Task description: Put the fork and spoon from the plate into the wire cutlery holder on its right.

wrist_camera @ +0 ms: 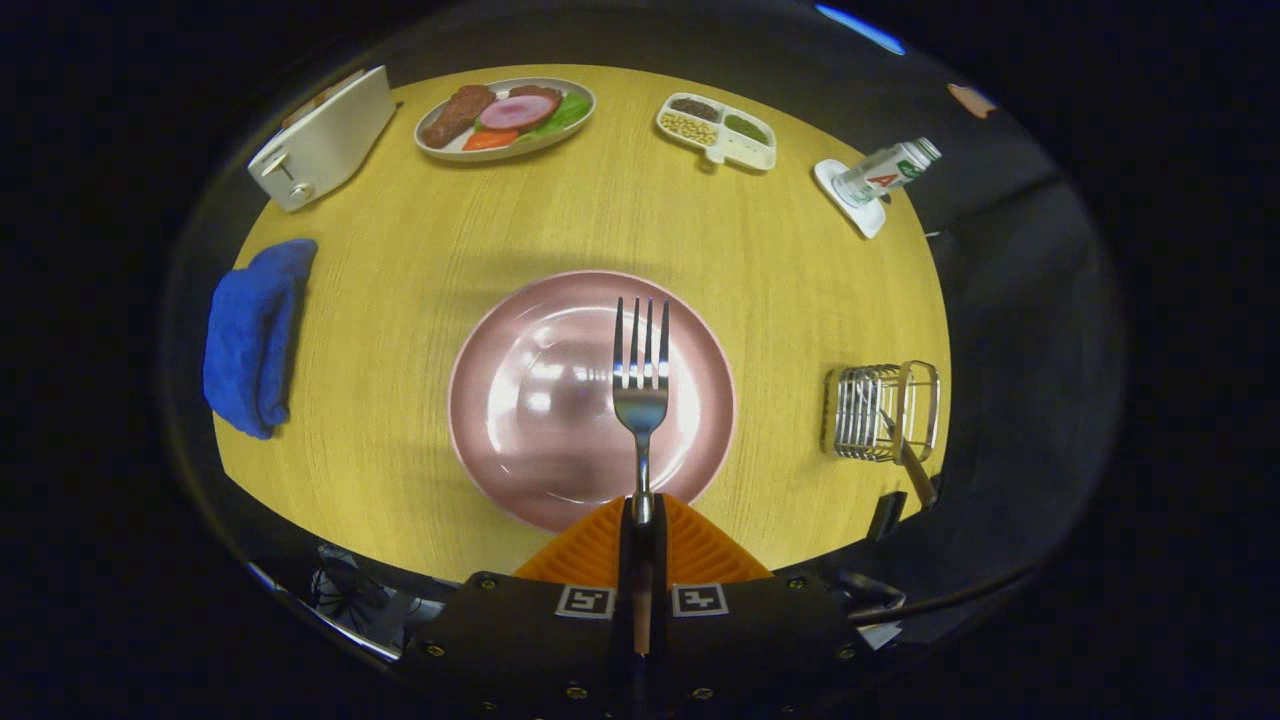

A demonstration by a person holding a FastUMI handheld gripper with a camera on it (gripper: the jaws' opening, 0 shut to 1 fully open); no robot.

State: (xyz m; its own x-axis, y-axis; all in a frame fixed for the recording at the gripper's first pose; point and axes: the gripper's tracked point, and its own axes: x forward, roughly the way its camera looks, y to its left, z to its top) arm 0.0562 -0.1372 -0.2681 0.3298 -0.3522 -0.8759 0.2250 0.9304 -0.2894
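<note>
Clamping the fork by its handle, tines forward above the plate, the gripper holds it clear for carrying to the wire cutlery holder by the table's right edge.

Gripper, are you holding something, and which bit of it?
Yes: the gripper is shut on the fork, pinching the handle. The prongs point forward over the pink plate.

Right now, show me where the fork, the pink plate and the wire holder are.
fork (640, 395): gripper view, neck below the tines.
pink plate (520, 400): gripper view, bare inner surface.
wire holder (868, 412): gripper view, front wires.
</note>
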